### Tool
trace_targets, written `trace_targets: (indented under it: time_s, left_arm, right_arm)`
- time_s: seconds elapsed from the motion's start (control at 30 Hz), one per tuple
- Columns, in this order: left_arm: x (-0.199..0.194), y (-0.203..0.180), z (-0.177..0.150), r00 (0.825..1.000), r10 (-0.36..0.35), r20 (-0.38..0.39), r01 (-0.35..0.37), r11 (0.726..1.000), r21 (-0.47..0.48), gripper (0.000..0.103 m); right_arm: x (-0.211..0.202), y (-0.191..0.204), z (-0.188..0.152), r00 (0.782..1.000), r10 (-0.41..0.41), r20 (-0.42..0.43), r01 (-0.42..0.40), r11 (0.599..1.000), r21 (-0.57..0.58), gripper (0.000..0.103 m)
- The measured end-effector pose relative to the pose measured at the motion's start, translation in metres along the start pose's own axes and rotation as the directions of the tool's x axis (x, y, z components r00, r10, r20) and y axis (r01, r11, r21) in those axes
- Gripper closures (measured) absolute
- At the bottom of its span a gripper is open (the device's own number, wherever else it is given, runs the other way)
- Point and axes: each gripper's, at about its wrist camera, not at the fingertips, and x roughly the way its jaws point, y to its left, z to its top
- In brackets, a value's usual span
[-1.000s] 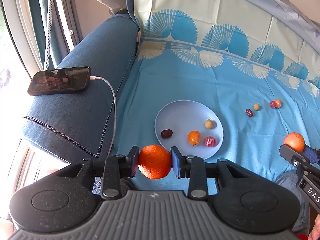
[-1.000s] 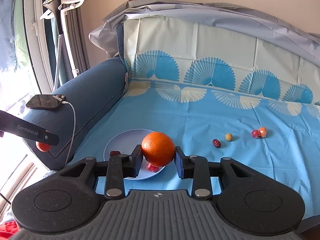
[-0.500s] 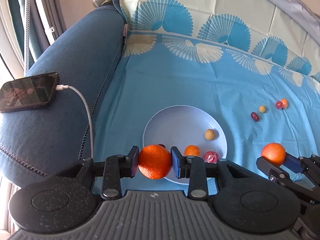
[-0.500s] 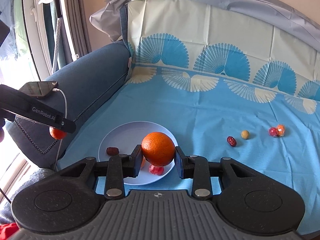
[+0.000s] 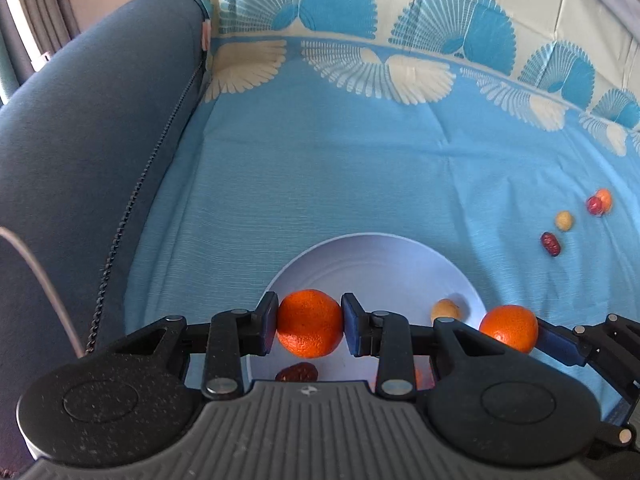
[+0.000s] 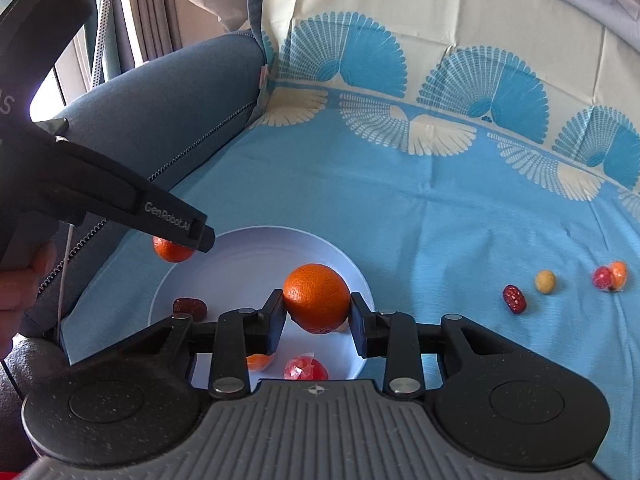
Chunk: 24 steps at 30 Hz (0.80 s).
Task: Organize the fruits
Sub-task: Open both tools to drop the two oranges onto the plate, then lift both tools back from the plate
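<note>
The left tongs (image 5: 310, 324) pinch a mandarin orange (image 5: 310, 323) squarely between both pads, and in the left wrist view the fruit hangs over the near-left part of the pale plate (image 5: 384, 264), whose rim curves away toward twelve o'clock. The right tongs (image 6: 317, 304) are likewise clamped on a second mandarin (image 6: 317, 298), which hangs over the plate's middle in the right wrist view. Both fruits sit nearly round, so no long axis matters; what counts is that the plate lies directly below and slightly ahead of each load.

From the right wrist view, the left tongs come in at about ten o'clock, their mandarin over the plate's far-left rim, so the two loads are apart but converging on the same dish. The right one looks the more central of the two.

On the plate already: a dark jujube (image 6: 190, 307) at the near left, a red wrapped sweet or berry (image 6: 306, 369) near the front edge, and a small orange fruit partly hidden behind the finger, possibly a kumquat. A tan round fruit (image 5: 445, 310) shows in the left wrist view.

Farther off at two to three o'clock on the blue sofa cover (image 6: 400, 208), well apart from the plate, lie another jujube (image 6: 514, 299), a yellowish round fruit (image 6: 545, 281), and a red and orange pair touching each other (image 6: 610, 276), not yet gathered.
</note>
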Motion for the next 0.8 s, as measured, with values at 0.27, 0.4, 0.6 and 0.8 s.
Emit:
trace_targets:
  time_s: [0.27,0.4,0.6,0.8]
  left_arm:
    - [0.04,-0.006,0.002,0.998,0.032,-0.05,-0.03,0.998,0.049,0.062]
    - [0.04,-0.006,0.003,0.999,0.033,-0.02,-0.031,0.998,0.057,0.01]
    - [0.005,-0.002,0.004,1.0,0.011,0.002,-0.011,0.999,0.041,0.0]
    - [-0.053,0.013,-0.026,1.0,0.021,0.008,-0.021,1.0,-0.02,0.0]
  right_arm:
    - [0.031,-0.003,-0.002,0.999,0.01,-0.053,-0.011,1.0,-0.017,0.067]
    - [0.039,-0.005,-0.002,0.997,0.013,-0.076,-0.015,1.0,-0.02,0.066]
    - [0.025,-0.01,0.006,0.998,0.03,-0.064,-0.03,1.0,-0.004,0.025]
    - [-0.027,-0.012,-0.004,0.994,0.045,-0.103,-0.039,0.998,0.058,0.013]
